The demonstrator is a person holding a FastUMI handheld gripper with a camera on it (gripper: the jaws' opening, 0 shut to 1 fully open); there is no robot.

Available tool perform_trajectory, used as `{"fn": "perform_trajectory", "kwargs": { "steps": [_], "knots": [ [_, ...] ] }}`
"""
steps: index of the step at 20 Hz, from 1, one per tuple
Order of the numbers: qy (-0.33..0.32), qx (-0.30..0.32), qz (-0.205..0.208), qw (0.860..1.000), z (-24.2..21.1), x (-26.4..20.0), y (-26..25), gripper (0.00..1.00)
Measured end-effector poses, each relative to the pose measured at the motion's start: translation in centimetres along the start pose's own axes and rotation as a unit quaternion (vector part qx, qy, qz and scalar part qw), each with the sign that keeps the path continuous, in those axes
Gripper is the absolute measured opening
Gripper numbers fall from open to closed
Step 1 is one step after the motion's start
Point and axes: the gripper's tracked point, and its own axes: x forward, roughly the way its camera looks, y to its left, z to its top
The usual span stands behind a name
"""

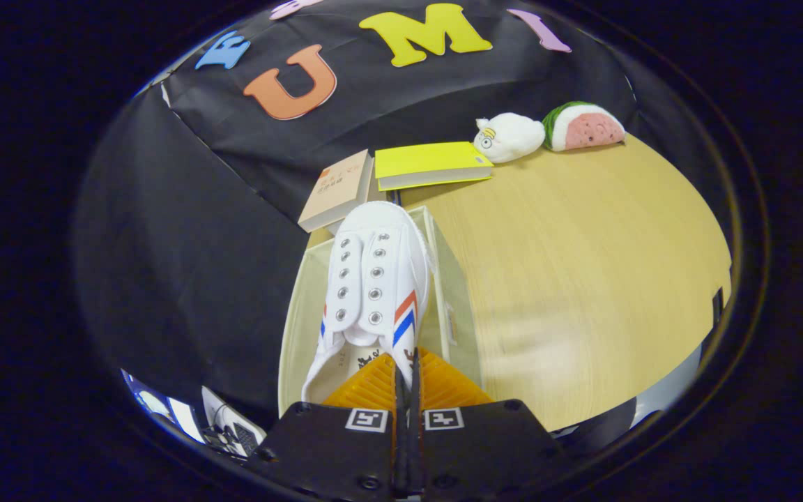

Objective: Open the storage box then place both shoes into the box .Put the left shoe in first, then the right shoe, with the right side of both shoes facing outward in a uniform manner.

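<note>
A white canvas shoe with red and blue side stripes hangs from my gripper, whose fingers are pressed together on the shoe's side wall near the heel opening. The toe points away from me. Beneath and around the shoe lies the open cream storage box, its inside showing pale on both sides of the shoe. The shoe's striped side faces the box's right wall. Whether the sole touches the box floor is hidden by the shoe itself.
The box stands at the left end of a light wooden table. Beyond it lie a tan book and a yellow book. Farther right sit a white plush toy and a watermelon-slice plush.
</note>
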Motion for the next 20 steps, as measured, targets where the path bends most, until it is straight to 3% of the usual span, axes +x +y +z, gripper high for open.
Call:
{"fn": "perform_trajectory", "kwargs": {
  "steps": [12, 17, 19, 20],
  "knots": [
    [-0.056, 0.005, -0.046, 0.997, -0.6, -0.5, -0.5, 0.05],
    [-0.048, 0.030, -0.029, 0.998, -1.3, -0.1, 0.1, 0.06],
    [-0.041, 0.017, -0.016, 0.999, -1.9, 0.4, 0.6, 0.19],
    [-0.047, 0.010, -0.012, 0.999, -1.8, -0.1, 0.9, 0.34]
  ]
}}
